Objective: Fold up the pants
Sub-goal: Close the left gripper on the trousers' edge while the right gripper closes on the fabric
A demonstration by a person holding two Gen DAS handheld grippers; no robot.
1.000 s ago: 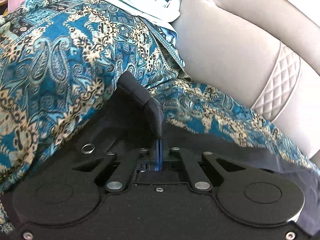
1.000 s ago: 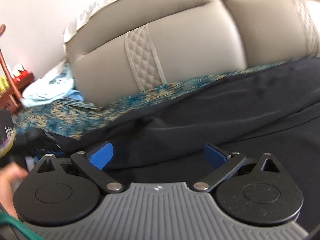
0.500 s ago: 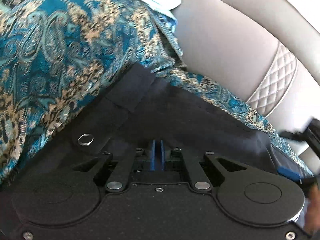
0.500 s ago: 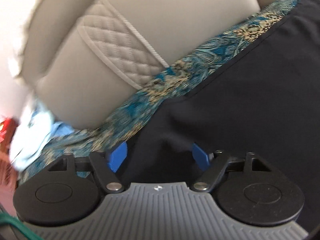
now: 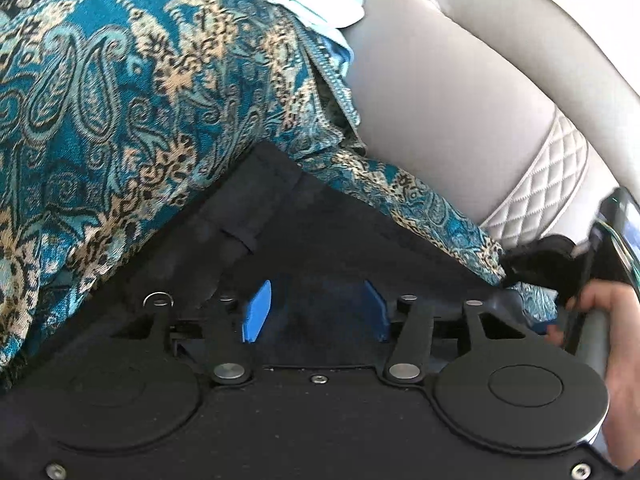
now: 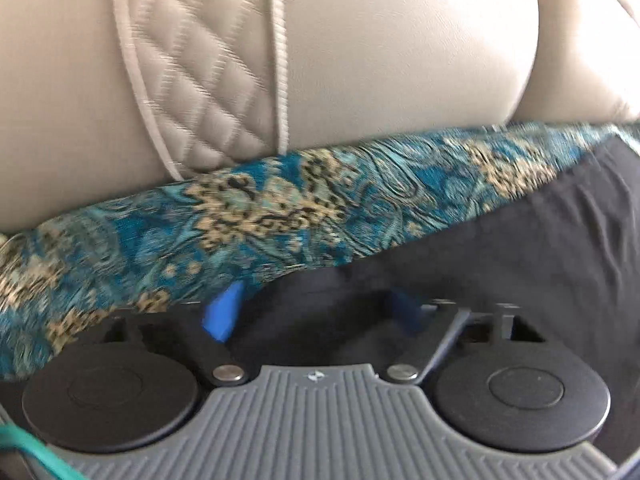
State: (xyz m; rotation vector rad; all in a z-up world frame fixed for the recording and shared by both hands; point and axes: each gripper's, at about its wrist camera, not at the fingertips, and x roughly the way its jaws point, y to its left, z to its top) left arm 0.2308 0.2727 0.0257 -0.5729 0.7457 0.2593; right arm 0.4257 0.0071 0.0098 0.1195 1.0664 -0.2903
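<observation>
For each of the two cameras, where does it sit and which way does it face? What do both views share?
Left wrist view: sits on the left gripper, facing down over the black pants toward the sofa backrest; its jaws are opening over the fabric; a hand shows at right.
Right wrist view: sits on the right gripper, facing the backrest; its jaws are closing over the pants' edge.
Shared: pants, paisley throw, quilted backrest panel.

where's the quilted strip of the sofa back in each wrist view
Left wrist: quilted strip at the right edge, mid-height, above the person's hand.
Right wrist: quilted strip upper left, running down to the patterned cover.
Shared landmark: the teal paisley cover, lying between sofa back and black pants.
</observation>
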